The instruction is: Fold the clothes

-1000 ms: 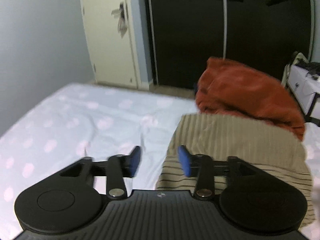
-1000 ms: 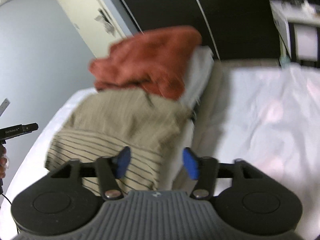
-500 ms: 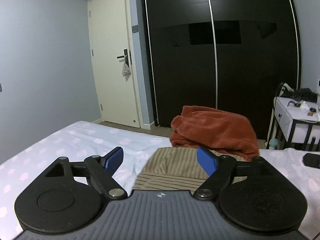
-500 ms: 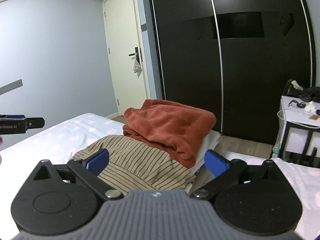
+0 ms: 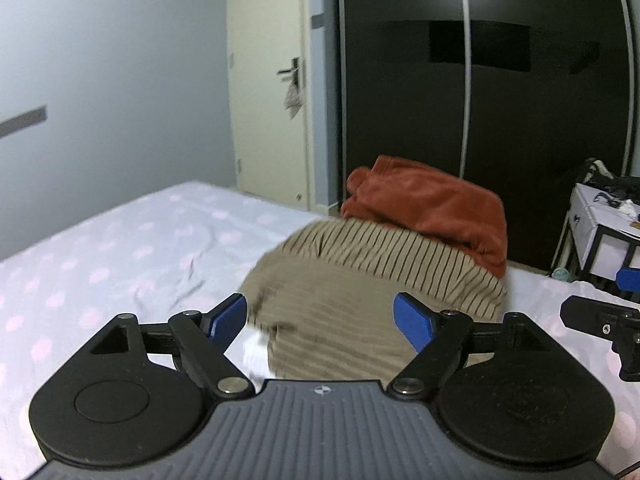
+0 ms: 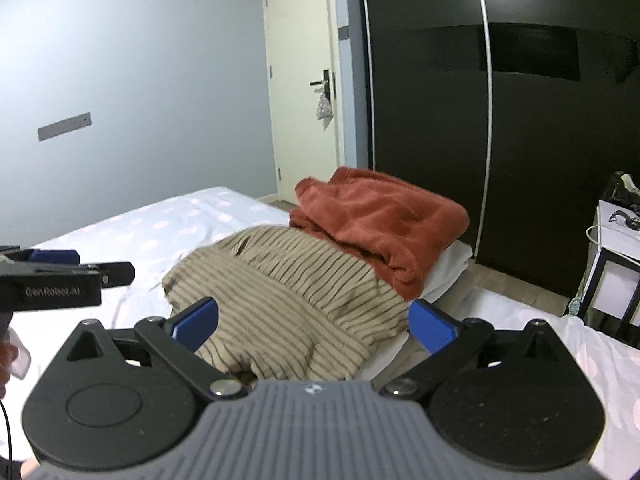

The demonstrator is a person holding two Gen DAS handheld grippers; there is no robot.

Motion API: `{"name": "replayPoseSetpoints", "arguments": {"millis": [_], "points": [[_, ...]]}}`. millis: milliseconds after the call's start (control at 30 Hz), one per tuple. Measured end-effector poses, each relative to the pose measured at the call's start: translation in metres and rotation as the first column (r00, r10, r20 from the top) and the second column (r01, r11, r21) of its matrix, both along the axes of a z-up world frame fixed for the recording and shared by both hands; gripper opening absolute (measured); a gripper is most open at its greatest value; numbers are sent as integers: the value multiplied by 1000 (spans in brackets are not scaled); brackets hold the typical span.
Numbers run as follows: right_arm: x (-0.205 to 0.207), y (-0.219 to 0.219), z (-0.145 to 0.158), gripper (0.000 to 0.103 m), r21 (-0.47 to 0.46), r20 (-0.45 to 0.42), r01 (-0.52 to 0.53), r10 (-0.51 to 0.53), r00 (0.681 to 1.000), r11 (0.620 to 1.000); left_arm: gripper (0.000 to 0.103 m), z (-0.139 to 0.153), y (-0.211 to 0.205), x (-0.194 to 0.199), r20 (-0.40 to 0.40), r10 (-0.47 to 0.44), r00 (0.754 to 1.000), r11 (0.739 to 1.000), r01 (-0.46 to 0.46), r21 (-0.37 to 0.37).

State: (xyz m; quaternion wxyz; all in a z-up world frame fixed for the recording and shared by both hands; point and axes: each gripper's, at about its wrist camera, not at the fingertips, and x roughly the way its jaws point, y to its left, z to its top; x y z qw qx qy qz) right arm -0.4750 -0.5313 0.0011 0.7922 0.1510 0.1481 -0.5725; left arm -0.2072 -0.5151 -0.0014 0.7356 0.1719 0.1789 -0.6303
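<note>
Both grippers have drawn back from the clothes since a second ago, and their jaws have just been opening; nothing is between them. Now the striped beige garment (image 5: 360, 292) lies folded on the bed (image 5: 120, 248), and the rust-red garment (image 5: 432, 208) lies partly on top of its far edge. In the right wrist view the rust-red garment also rests on a white folded piece (image 6: 452, 264) at the bed's corner.

The left gripper (image 5: 320, 316) stands wide open above the near part of the striped garment, its blue pads (image 5: 228, 316) apart from the cloth and holding nothing. The right gripper (image 6: 312, 322) is also spread to its widest and empty, over the same garment. Behind the bed are a cream door (image 6: 304, 100) and a dark wardrobe (image 6: 520, 120).
</note>
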Motion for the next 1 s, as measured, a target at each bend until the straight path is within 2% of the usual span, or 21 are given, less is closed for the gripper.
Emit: {"name": "replayPoseSetpoints", "arguments": {"millis": [133,367,1000], "points": [[0,-1,-8,102,27,-20,-37,37,999,999,81,-15,8,-5,-14,34,999,999,-33,32],[-6,-2,-8,102,50,52,-54,51,997,997,81,-22,15,-13,-4,46,999,995,-46,91],[-3,2,-7,102,41,56,-62,60,997,997,81,-17,21,-20,25,54,998,995,-56,88]]}}
